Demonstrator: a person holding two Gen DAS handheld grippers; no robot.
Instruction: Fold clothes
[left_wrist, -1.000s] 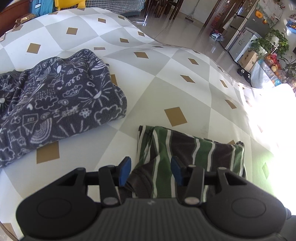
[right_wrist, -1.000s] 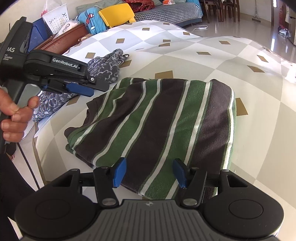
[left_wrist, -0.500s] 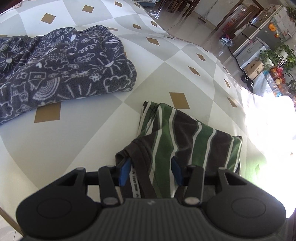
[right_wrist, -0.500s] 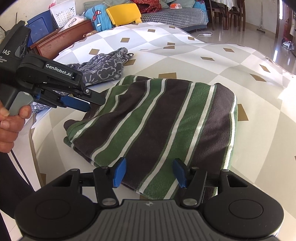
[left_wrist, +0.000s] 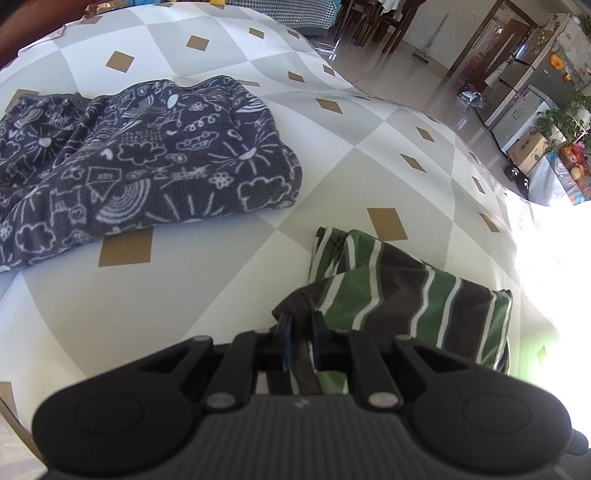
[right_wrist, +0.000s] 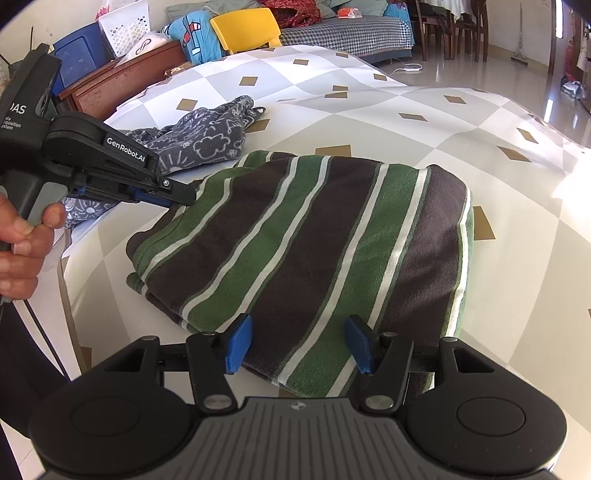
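Striped shirt (right_wrist: 314, 254) lengthwise toward left hand-held gripper (left_wrist: 301, 341), seemingly pinching its corner; right hand-held gripper (right_wrist: 299, 345) agape.

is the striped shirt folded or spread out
Folded: the striped shirt lies as a compact rectangle with stacked layers at its near edge, one corner pinched by the left gripper.

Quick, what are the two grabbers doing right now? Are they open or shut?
Left gripper: shut, pinching a corner of the striped shirt.
Right gripper: open, fingers on either side of the shirt's near edge, holding nothing.
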